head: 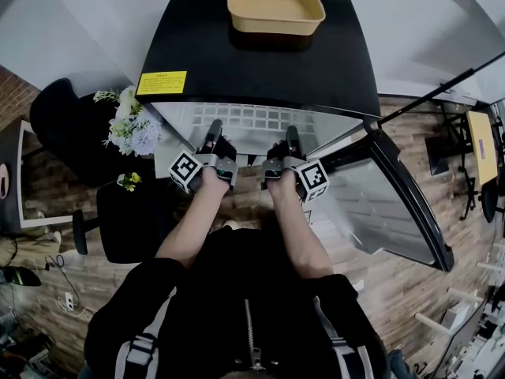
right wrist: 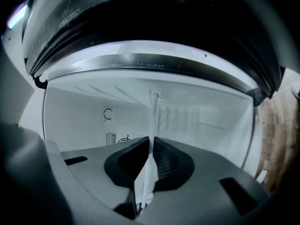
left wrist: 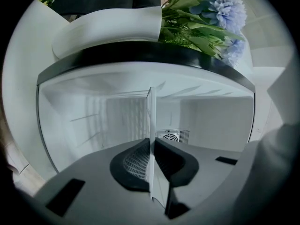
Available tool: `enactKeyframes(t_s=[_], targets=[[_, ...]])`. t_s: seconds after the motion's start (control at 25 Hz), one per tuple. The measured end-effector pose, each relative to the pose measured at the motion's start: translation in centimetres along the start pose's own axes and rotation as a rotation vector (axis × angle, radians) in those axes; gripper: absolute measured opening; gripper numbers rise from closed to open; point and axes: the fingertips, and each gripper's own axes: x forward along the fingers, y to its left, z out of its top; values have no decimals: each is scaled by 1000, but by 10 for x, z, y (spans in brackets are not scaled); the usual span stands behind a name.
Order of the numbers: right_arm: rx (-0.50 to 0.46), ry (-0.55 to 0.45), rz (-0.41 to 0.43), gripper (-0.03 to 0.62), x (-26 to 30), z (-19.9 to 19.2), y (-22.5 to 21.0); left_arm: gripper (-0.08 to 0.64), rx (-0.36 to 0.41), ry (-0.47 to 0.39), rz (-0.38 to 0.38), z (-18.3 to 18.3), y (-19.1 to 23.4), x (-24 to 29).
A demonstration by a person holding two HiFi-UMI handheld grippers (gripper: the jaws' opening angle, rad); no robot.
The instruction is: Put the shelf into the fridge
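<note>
The black mini fridge stands with its door swung open to the right. A clear white shelf lies flat in the fridge mouth. My left gripper is shut on its near edge at the left, my right gripper on the same edge at the right. In the left gripper view the shelf shows edge-on, clamped in the left gripper, pointing into the white interior. The right gripper view shows the same: the shelf edge pinched in the right gripper.
A yellow tray sits on the fridge top. A bunch of flowers stands just left of the fridge, with a black chair and a black stool nearby. The floor is wood. Dark stands are at the right.
</note>
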Motion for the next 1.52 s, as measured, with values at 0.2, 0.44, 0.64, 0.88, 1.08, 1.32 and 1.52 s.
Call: enactKeyframes(t_s=[0.2,0.44,0.64,0.88,1.08,1.32,1.52], targets=[[-10,3,-5,37,1,0,-2,43,8,10,-9,0,-1,2],[-8,41,15,37,-1,0,-1,44,10,16,5,0,3,-2],[-76,107,41,35,-14,-5,1,46,6,16,-22,0,-3,-13],[-289,201,6,25,-39,-16,-2,46,208,77,-42,5,-18,-42],[-401,236,3,-6,-59,-27,2,44,375,170,-41,-1,-35,-64],[-578,282,44,-6,-89,-45,17,40,807,279,-19,-2,-47,-99],[-789,359,55,-6,-104,-58,17,40,1034,345,-27,-5,-60,-107]])
